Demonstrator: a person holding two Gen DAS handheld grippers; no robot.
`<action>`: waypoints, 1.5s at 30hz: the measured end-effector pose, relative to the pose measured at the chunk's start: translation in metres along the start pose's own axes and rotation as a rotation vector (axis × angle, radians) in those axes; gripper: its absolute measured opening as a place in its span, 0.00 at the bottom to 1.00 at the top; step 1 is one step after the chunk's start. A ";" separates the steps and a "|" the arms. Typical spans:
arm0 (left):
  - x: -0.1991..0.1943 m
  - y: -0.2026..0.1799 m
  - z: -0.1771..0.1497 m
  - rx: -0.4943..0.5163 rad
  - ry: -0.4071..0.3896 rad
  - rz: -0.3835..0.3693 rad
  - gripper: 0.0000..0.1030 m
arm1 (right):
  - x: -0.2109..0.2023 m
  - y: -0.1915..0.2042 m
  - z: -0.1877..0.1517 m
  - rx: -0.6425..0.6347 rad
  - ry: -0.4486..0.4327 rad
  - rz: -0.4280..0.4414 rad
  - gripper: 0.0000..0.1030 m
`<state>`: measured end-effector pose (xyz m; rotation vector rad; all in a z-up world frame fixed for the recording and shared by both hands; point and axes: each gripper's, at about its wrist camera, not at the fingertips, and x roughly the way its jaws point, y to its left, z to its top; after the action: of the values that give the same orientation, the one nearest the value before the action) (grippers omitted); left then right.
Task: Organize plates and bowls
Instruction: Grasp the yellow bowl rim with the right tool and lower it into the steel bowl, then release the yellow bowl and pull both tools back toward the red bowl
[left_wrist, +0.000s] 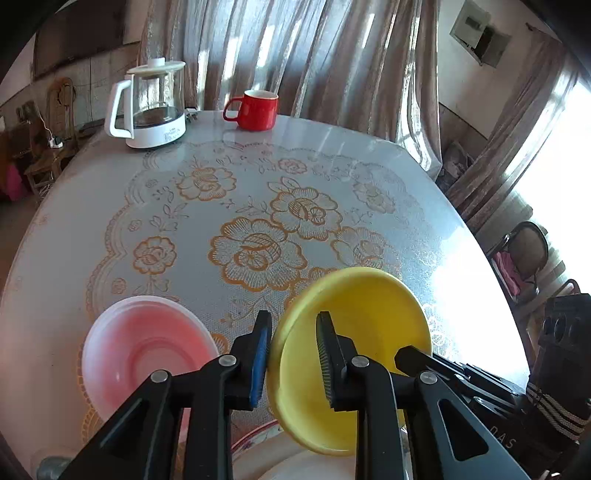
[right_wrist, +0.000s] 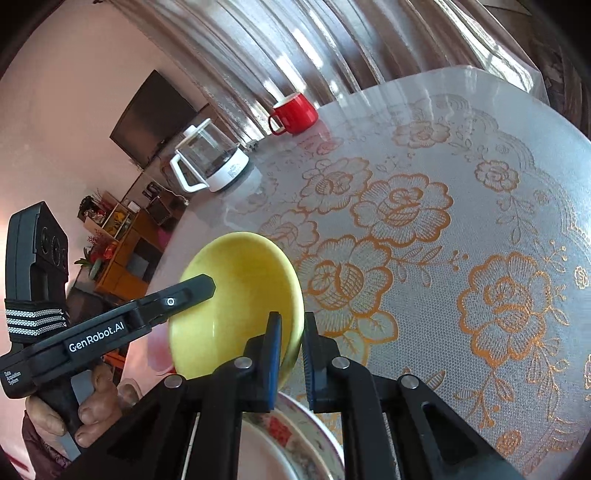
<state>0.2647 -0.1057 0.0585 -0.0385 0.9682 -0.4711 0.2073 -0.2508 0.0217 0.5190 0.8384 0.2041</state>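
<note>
The yellow bowl (left_wrist: 354, 343) sits low and centre in both frames, tipped on edge above the table. My left tongs (left_wrist: 293, 354) straddle its rim, one finger outside and one inside, with a sliver of gap at the blue pad, so I cannot tell whether they are truly pinching. My right tongs (right_wrist: 293, 354) have closed on the opposite rim, pads pressed against both sides of the wall.

In the right view, the left tongs enter from the lower left, and white lettering on their arm reads "GenRobot.AI" (right_wrist: 96, 342); a smaller label below it is too tiny to read. My left hand (right_wrist: 92, 402) wraps the handle under it.

Lower left of the left view holds a pink plate (left_wrist: 147, 343) flat on the table. A white plate with a red flower pattern (right_wrist: 291, 435) lies at the bottom edge beneath the bowl.

Beyond them spreads the lace tablecloth with orange roses (left_wrist: 258, 251). At the upper left stand a glass kettle with white base (left_wrist: 151, 107), its printing unreadable, and a red mug (left_wrist: 256, 109) beside it.
</note>
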 end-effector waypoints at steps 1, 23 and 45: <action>-0.008 0.002 -0.003 -0.002 -0.011 0.006 0.25 | -0.004 0.006 -0.001 -0.012 -0.005 0.009 0.09; -0.135 0.137 -0.153 -0.266 -0.124 0.153 0.26 | 0.033 0.164 -0.111 -0.307 0.204 0.180 0.10; -0.114 0.169 -0.186 -0.308 -0.134 0.281 0.37 | 0.076 0.205 -0.158 -0.522 0.217 0.012 0.22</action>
<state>0.1238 0.1249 0.0009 -0.2066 0.8907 -0.0575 0.1443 0.0090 -0.0099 0.0105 0.9503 0.4809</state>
